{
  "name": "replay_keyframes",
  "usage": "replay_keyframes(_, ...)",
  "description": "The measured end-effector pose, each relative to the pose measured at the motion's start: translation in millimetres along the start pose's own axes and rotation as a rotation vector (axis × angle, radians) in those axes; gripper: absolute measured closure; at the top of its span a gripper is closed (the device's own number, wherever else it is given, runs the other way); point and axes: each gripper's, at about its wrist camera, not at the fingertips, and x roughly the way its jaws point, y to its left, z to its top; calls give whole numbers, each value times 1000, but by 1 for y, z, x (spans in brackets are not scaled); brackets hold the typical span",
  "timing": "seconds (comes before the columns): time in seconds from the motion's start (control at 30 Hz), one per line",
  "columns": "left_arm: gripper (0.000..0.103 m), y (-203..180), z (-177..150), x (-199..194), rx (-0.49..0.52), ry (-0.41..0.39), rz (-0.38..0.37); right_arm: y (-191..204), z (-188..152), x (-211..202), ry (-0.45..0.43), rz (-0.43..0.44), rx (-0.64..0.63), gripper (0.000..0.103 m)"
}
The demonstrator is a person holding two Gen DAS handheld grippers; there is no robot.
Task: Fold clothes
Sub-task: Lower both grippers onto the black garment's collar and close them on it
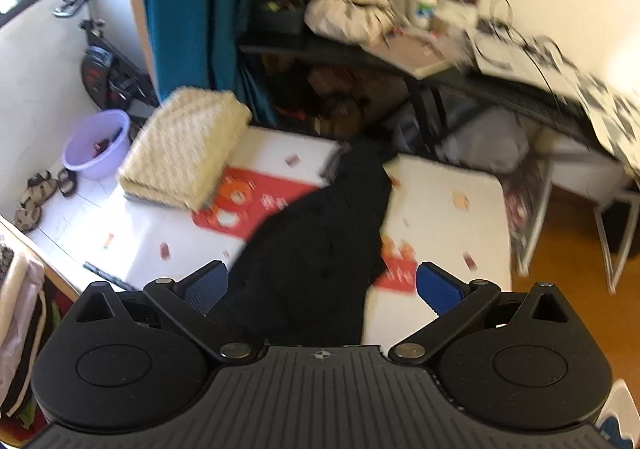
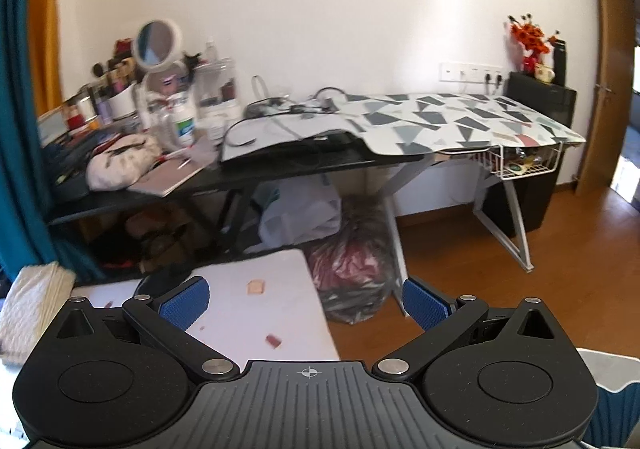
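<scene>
A black garment (image 1: pixel 320 249) lies in a long heap across the white patterned bed sheet (image 1: pixel 452 233), running from the far edge toward me. My left gripper (image 1: pixel 322 287) hangs open just above its near end, blue pads spread wide with nothing between them. In the right wrist view my right gripper (image 2: pixel 306 305) is also open and empty, raised over the bed's corner (image 2: pixel 256 289) and facing the desk. A sliver of the black garment (image 2: pixel 168 277) shows at the bed's far edge there.
A folded cream blanket (image 1: pixel 184 153) sits on the bed's far left. A cluttered black desk (image 2: pixel 224 173) and a patterned ironing board (image 2: pixel 460 121) stand beyond the bed, with plastic bags (image 2: pixel 352 273) beneath. A purple basin (image 1: pixel 98 145) and sandals lie on the floor at left.
</scene>
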Motion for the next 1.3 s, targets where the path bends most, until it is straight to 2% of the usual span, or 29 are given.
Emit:
replay_keyframes(0.1,1,18,7,11,-11,-48,50,-1,8,24,-13,5,34,1)
replay_keyframes(0.17,1,31,10,31,8,-43,77,6,11,41,-17,12,46,1)
replay_keyframes(0.3,1,57,14,75,65,-25,130,45,3,94,40,21,40,1)
replay_keyframes(0.37,1,72,12,104,92,-10,130,75,-7,120,82,12,16,1)
replay_keyframes(0.53,1,119,18,160,77,18,44,158,-31,166,180,10,-14,1)
replay_keyframes(0.63,1,135,22,189,122,53,29,203,-39,190,199,14,-64,1)
replay_keyframes(0.73,1,146,23,214,176,80,-28,238,-48,214,233,-8,-99,1)
replay_keyframes(0.83,1,154,16,246,236,130,-112,259,-61,238,273,6,-104,1)
replay_keyframes(0.9,1,158,6,270,259,194,-130,267,-74,257,320,14,-99,2)
replay_keyframes(1.03,1,158,-23,295,359,261,-261,282,-104,296,411,-21,-134,12)
replay_keyframes(1.1,1,148,-36,302,406,298,-316,289,-119,311,423,-6,-147,14)
replay_keyframes(1.23,1,127,-51,323,451,310,-357,299,-145,344,444,18,-190,14)
replay_keyframes(1.3,1,118,-55,340,456,319,-354,308,-154,362,471,35,-212,20)
